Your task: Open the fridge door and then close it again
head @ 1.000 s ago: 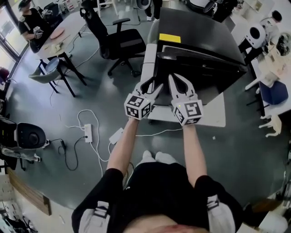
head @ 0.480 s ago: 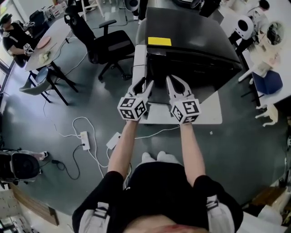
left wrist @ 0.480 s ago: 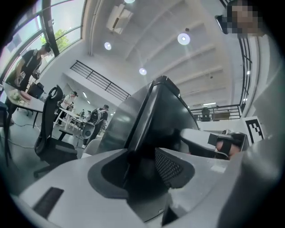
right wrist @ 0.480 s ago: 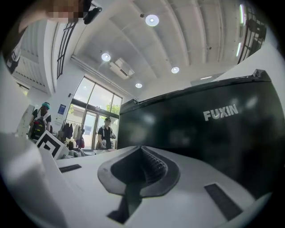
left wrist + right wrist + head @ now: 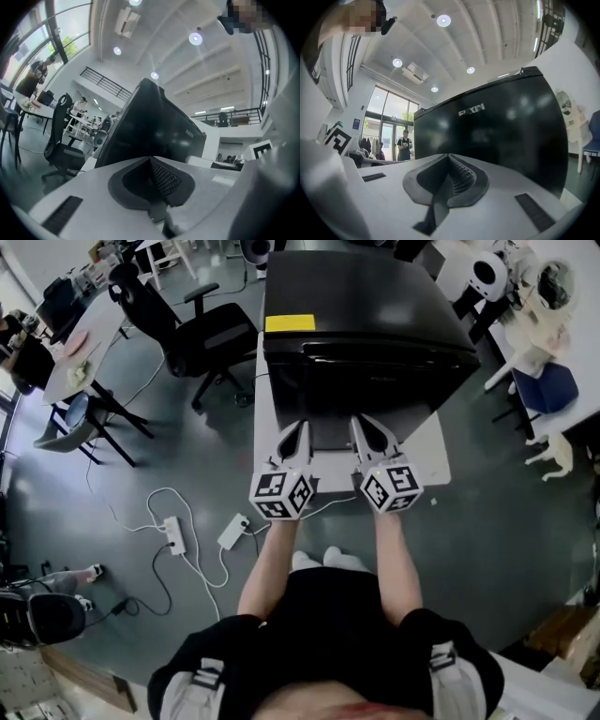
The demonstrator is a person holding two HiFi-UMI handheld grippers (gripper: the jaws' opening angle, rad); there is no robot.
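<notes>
The black fridge (image 5: pixel 366 324) with a yellow label (image 5: pixel 289 322) on top stands on a white platform (image 5: pixel 433 465), and its door looks closed. Both grippers are held level side by side in front of its face, a short way off and touching nothing. My left gripper (image 5: pixel 293 430) is shut and empty; in the left gripper view its tips (image 5: pixel 151 158) meet before the fridge (image 5: pixel 150 124). My right gripper (image 5: pixel 368 427) is also shut and empty, its tips (image 5: pixel 448 155) pointing at the glossy door (image 5: pixel 501 122).
A black office chair (image 5: pixel 202 329) stands left of the fridge. A power strip (image 5: pixel 173 526) and cables lie on the floor at the left. Tables and chairs stand at the far left, and a blue chair (image 5: pixel 544 385) is at the right. A person (image 5: pixel 404 143) stands far off by the glass doors.
The left gripper's jaws, spread before, have come together. Both grippers have drawn back from the fridge toward the body, and the fridge now sits squarely ahead.
</notes>
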